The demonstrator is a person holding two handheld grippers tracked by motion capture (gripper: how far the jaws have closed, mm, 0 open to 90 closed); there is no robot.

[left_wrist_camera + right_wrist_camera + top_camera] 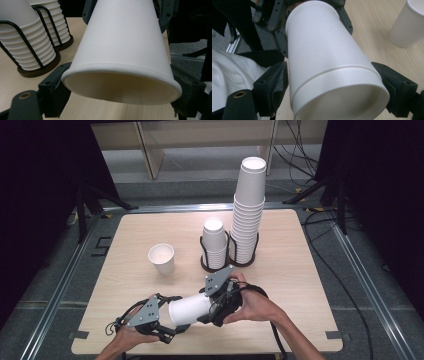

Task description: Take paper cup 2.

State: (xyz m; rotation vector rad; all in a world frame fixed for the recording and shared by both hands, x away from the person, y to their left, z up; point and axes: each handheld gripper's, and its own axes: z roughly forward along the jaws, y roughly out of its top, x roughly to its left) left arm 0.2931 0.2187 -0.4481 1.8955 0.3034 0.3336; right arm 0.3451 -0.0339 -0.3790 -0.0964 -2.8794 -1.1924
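Note:
A white paper cup lies on its side in the air over the table's front edge, held between both grippers. My left gripper is shut on its open rim; in the left gripper view the rim sits between the two black jaws of the gripper, mouth towards the camera. My right gripper grips the cup's base end. In the right gripper view the cup runs away from the gripper, with a jaw pressed on each side. The left gripper's linkage shows at the cup's far end.
A single upright paper cup stands left of centre on the wooden table. Behind the grippers, a black wire holder carries a short cup stack and a tall one. Cables lie beyond the far right corner.

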